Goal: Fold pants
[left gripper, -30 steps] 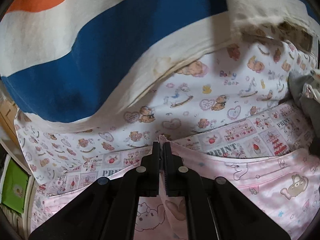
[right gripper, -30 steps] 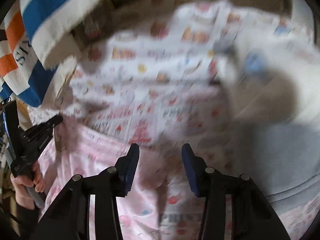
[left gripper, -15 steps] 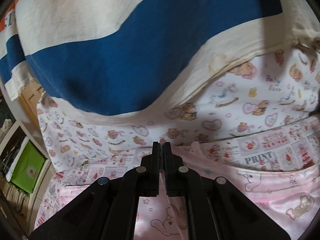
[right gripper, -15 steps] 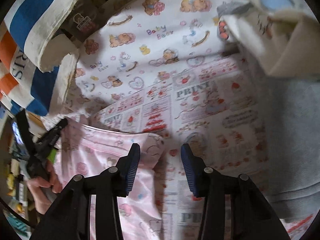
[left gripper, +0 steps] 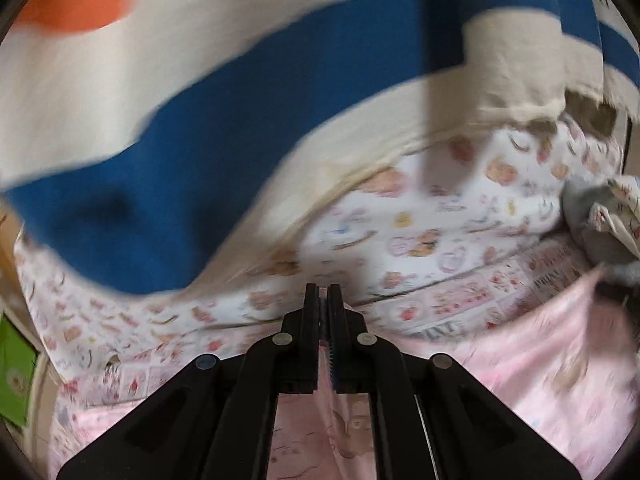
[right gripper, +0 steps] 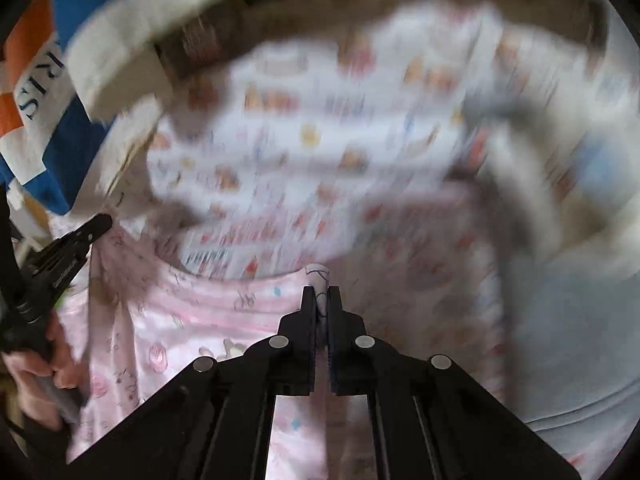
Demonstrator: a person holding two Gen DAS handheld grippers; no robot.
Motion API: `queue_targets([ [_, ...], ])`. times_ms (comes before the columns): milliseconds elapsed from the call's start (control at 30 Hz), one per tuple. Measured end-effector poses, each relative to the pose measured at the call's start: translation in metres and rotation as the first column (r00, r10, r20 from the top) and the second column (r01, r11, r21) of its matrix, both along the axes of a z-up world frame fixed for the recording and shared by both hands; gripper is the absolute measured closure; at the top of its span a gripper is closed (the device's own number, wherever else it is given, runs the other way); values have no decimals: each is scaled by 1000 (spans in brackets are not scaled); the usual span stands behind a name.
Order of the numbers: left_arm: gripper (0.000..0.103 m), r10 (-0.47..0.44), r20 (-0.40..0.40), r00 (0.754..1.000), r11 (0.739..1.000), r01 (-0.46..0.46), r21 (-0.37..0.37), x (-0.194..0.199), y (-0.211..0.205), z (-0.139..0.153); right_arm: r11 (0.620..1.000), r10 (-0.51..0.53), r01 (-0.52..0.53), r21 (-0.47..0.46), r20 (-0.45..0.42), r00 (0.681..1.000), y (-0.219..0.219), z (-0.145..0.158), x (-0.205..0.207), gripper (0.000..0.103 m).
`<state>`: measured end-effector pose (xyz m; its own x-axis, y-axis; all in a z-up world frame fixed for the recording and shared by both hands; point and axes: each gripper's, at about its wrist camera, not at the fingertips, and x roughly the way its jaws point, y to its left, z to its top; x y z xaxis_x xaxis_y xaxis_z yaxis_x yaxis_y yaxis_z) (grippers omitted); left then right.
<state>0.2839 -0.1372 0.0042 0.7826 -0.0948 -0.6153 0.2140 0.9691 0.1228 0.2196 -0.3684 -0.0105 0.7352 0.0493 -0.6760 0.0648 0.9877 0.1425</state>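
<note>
Both grippers grip the top edge of a pair of pink cartoon-print pants (right gripper: 192,320), held stretched between them above a bedsheet (left gripper: 440,216) printed with teddy bears and strawberries. The left gripper (left gripper: 323,300) has its jaws closed on a pinch of the pink fabric, which runs down between its fingers. The right gripper (right gripper: 321,300) is likewise closed on the hem, a small tuft of cloth poking up above its fingertips. In the right wrist view, the left gripper (right gripper: 60,256) appears at the frame's left edge, gripped by the person's hand (right gripper: 44,376), with the pants edge sagging in a shallow curve between the 2 holds. A striped blue, white and orange cloth (left gripper: 240,100) fills the background; a grey garment (left gripper: 600,216) lies at the right.

The pants look thin, light and limp, likely to droop and crease wherever unsupported. Corners of the edge, as held now, seem the soundest grip points; the fabric may slip from a shallow pinch. Both views are motion-blurred, so finer detail cannot be read.
</note>
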Motion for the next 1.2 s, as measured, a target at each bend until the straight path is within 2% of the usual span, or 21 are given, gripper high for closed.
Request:
queue_targets([
  [100,101,-21,-41,999,999,20,-32,23,-16,9,987,-98,101,-124,27,995,-8,18,2,99],
  [167,101,-11,-52,999,1000,11,-15,37,-28,10,974,-142,141,-176,10,990,-15,19,8,99],
  [300,101,-23,-77,997,1000,24,5,52,-44,-3,967,-163,148,-208,-60,985,-29,2,19,99],
  [367,101,-41,-83,996,998,37,-49,51,-39,-6,965,-159,139,-221,-75,984,-32,-9,19,99],
  [433,101,-53,-65,996,997,48,-62,46,-33,-7,963,-177,158,-219,-68,982,-35,-17,14,97],
  [500,101,-57,-28,998,998,56,-41,35,-28,-5,964,-193,178,-196,-57,980,-40,-20,11,80],
  [633,100,-56,36,998,998,58,-40,-1,-7,5,970,-159,150,-191,-32,987,-40,-12,5,72],
  [733,96,-42,99,994,998,47,-49,-33,9,22,972,-115,120,-204,36,993,-30,8,-17,53],
  [767,91,-39,126,991,997,47,-55,-50,16,31,970,-103,114,-214,65,993,-26,17,-26,42],
  [900,71,-4,243,970,996,25,-82,-112,42,66,971,-40,80,-224,179,983,-7,56,-79,41],
  [967,62,30,315,949,997,-7,-75,-151,58,85,976,-12,63,-206,237,972,1,74,-112,41],
  [1067,61,71,408,910,997,-48,-67,-211,82,97,977,7,63,-205,326,945,17,90,-168,38],
  [1100,61,80,419,905,996,-55,-72,-226,87,96,978,18,58,-203,357,934,24,92,-191,34],
  [1200,55,96,432,897,994,-66,-84,-274,104,84,981,63,18,-194,400,914,45,92,-239,34],
])
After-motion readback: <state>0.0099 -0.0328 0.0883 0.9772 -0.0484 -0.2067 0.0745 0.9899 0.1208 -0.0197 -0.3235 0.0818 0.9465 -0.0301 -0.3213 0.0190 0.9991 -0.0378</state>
